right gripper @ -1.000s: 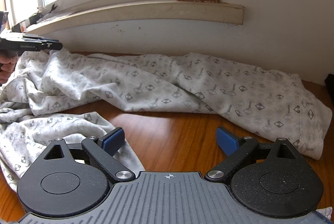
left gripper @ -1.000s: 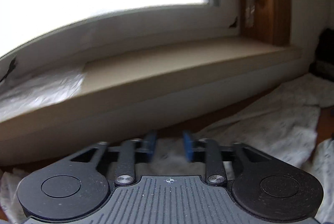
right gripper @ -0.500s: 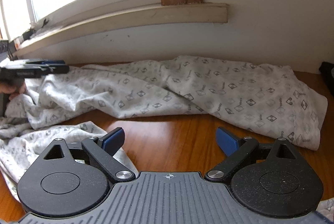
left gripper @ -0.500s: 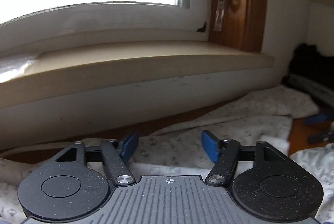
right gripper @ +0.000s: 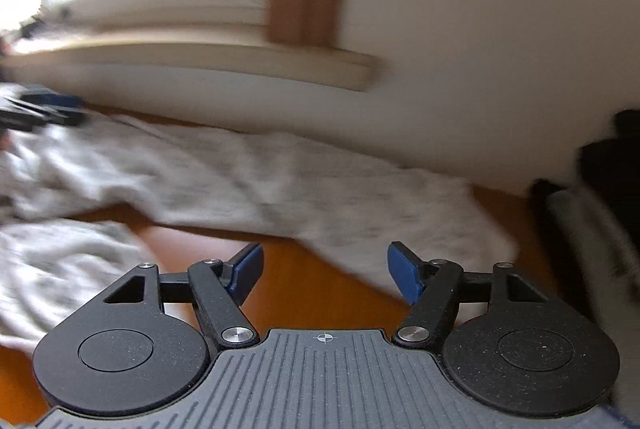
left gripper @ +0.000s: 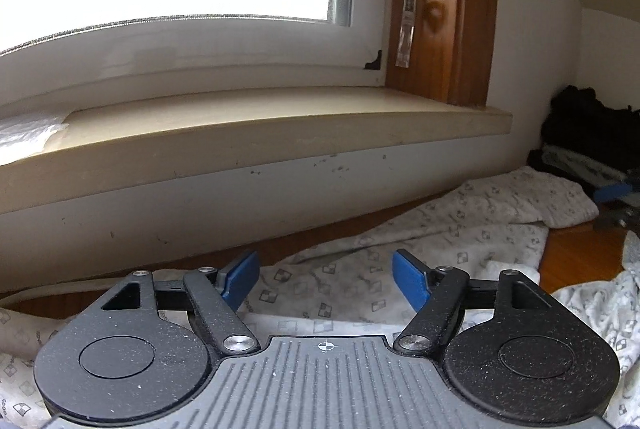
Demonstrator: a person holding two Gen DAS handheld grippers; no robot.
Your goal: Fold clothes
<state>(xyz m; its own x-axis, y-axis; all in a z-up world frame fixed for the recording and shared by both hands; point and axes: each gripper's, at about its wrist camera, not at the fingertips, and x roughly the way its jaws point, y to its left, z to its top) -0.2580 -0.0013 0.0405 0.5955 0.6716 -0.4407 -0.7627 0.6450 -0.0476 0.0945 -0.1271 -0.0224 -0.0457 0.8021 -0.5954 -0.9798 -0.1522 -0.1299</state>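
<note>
A white garment with a small grey diamond print (left gripper: 440,245) lies crumpled along the far edge of the brown wooden counter (right gripper: 312,281), close under the white wall, stretching from the left side toward the right; a second bunch of the same printed cloth (right gripper: 52,269) sits near the left front, and whether it is one piece with the first cannot be told. A beige window sill (left gripper: 256,125) juts out above the cloth, with one brown wooden window frame (left gripper: 440,9) rising at its right end. One dark heap of things (left gripper: 580,133) is piled at the far right of the counter.

The left claw (left gripper: 326,281) hangs released over the garment, its jaws having just been opening, nothing clamped between the two blue pads. The right claw (right gripper: 324,273) is over bare wood, its jaws having just been closing yet apart and empty; this view is blurred.
</note>
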